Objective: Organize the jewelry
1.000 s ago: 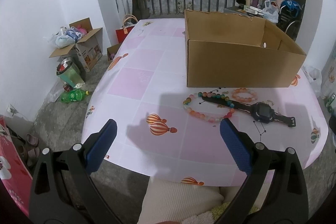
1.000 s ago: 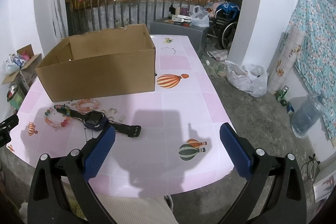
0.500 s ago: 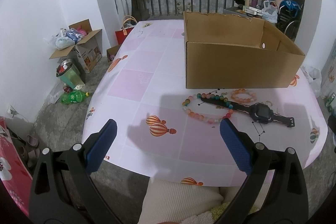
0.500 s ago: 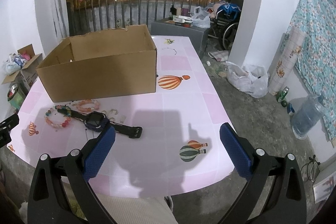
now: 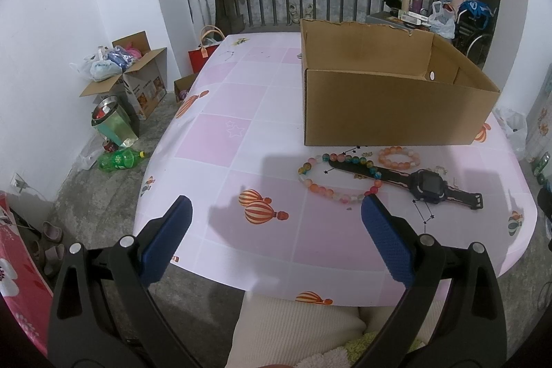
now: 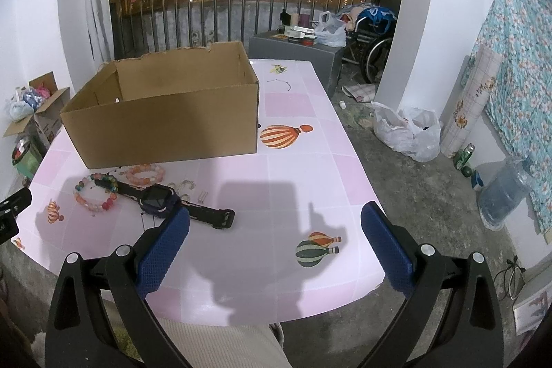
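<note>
No legible writing anywhere. Left claw spread wide, empty, above the bench edge; multicoloured bead bracelet just ahead of its right fingertip. Right claw likewise agape, dark watch beyond its left fingertip. Cardboard box behind both.

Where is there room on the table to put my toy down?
Bare cloth left of the box and right of the watch, near the green balloon. It is crowded in front of the box, around the bracelets.
</note>
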The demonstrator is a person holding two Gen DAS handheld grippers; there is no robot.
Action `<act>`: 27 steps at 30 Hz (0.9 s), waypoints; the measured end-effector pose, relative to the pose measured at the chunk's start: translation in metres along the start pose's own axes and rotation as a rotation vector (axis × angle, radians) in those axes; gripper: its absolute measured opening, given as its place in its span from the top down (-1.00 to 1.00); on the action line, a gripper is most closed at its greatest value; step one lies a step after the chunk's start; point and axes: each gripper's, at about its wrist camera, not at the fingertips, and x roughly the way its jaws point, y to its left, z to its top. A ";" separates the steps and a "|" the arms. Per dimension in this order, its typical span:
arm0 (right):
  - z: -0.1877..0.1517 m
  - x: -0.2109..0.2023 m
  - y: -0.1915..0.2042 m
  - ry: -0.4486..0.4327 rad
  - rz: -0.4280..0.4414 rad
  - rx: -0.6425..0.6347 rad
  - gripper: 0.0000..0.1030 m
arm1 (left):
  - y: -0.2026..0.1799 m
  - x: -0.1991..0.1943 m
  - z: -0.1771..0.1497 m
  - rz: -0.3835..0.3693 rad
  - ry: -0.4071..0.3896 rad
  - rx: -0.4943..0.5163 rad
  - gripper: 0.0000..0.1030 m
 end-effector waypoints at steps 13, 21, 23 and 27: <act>0.002 -0.002 0.001 -0.001 -0.002 0.003 -0.88 | -0.003 -0.001 0.000 -0.006 0.000 0.005 -0.84; 0.003 -0.003 0.003 -0.004 -0.002 0.000 -0.88 | -0.004 -0.001 0.000 -0.005 -0.001 0.006 -0.84; 0.002 -0.002 0.001 -0.001 -0.001 0.001 -0.88 | -0.004 -0.001 0.000 -0.007 0.001 0.005 -0.84; 0.003 -0.002 0.002 -0.001 -0.002 0.001 -0.88 | -0.004 -0.001 0.000 -0.007 0.000 0.005 -0.84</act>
